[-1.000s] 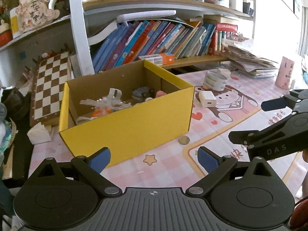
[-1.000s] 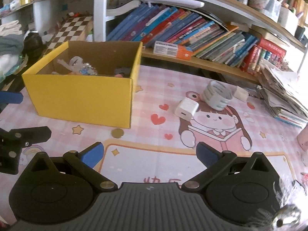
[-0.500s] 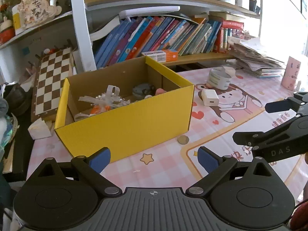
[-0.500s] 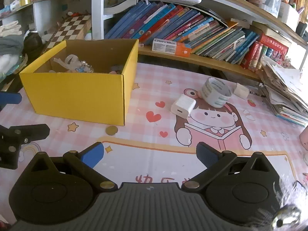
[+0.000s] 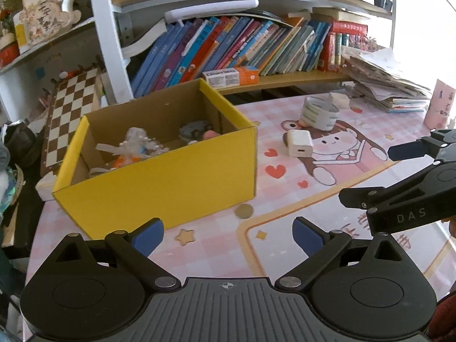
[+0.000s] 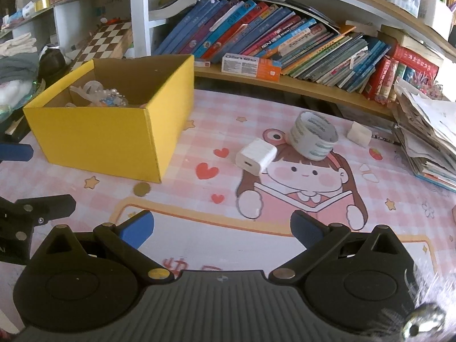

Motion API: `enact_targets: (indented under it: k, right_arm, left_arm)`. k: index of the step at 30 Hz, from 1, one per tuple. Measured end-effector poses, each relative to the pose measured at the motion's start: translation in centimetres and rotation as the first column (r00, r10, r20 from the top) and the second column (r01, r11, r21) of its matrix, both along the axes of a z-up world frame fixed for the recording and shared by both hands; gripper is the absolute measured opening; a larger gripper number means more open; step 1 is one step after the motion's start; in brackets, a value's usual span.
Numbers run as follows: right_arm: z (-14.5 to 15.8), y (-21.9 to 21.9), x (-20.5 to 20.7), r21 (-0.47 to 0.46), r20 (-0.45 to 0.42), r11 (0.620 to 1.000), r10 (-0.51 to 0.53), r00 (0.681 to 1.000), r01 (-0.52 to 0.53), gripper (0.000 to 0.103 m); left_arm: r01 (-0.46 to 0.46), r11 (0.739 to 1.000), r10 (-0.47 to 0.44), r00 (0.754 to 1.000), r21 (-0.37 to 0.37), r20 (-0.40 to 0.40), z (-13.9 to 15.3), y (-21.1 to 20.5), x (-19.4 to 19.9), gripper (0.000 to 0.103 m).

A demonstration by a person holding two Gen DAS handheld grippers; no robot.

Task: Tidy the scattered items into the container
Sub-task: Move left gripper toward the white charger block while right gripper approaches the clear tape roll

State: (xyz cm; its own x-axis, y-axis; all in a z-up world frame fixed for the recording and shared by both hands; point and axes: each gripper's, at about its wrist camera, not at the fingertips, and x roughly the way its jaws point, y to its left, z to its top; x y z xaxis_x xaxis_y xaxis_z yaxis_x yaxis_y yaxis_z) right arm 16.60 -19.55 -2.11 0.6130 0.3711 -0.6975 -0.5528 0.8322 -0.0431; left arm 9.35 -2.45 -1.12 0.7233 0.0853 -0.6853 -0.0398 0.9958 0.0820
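Note:
A yellow cardboard box (image 5: 159, 182) (image 6: 108, 134) stands on the pink cartoon mat and holds clear wrapped bits and a grey round item. Scattered on the mat are a white charger cube (image 5: 299, 143) (image 6: 256, 156), a roll of tape (image 5: 319, 113) (image 6: 313, 135), a coin (image 5: 244, 210) (image 6: 141, 189) by the box's front corner and a small white block (image 6: 359, 133). My left gripper (image 5: 228, 235) is open and empty, just in front of the box. My right gripper (image 6: 221, 228) is open and empty, short of the charger. Each gripper appears at the edge of the other's view.
A low shelf of leaning books (image 6: 270, 42) runs behind the mat, with a toothpaste carton (image 6: 250, 65) on it. A stack of papers (image 6: 427, 134) sits at the right, a chessboard (image 5: 71, 114) and cloth clutter at the left. A pink cup (image 5: 439, 105) stands far right.
Both grippers have drawn back and risen a little, so the box and the scattered items sit farther off. Nothing on the mat has moved; both grippers stay open.

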Motion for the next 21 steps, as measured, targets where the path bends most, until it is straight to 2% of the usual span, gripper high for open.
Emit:
enact_targets:
  k: [12,21]
  right_arm:
    - [-0.4,-5.6,3.9,0.030,-0.028,0.999,0.016,0.999,-0.015,0.103]
    - [-1.0,-9.1,6.5,0.060,-0.069,0.998,0.013,0.998,-0.009,0.103]
  left_arm:
    - [-0.016,0.999,0.017,1.000,0.033,-0.020,-0.2,-5.8,3.1,0.099]
    - [0.014,0.998,-0.011,0.999,0.068,-0.047,-0.6,-9.8,5.3,0.099]
